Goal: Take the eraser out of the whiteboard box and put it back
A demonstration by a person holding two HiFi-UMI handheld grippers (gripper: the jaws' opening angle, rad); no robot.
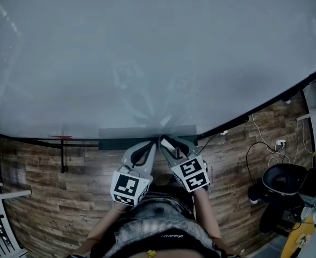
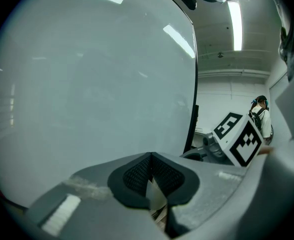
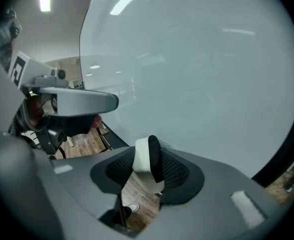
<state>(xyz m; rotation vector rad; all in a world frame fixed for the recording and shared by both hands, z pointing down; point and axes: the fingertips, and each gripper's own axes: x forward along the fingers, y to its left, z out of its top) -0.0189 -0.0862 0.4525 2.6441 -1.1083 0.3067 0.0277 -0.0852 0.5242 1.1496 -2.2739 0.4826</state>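
Observation:
The eraser, white with a black layer, stands upright between the pads of my right gripper, which is shut on it. In the head view the same gripper holds the eraser just above the dark grey whiteboard box, a long tray at the whiteboard's lower edge. My left gripper hangs beside it to the left, at the tray. Its mesh pads meet with nothing between them, so it is shut and empty. The inside of the box is hidden.
The whiteboard fills most of every view, with its black frame at the right edge. Below lies a wooden floor, with a black stand bar at left. A black chair, cables and a wall socket are at right. A person stands far off.

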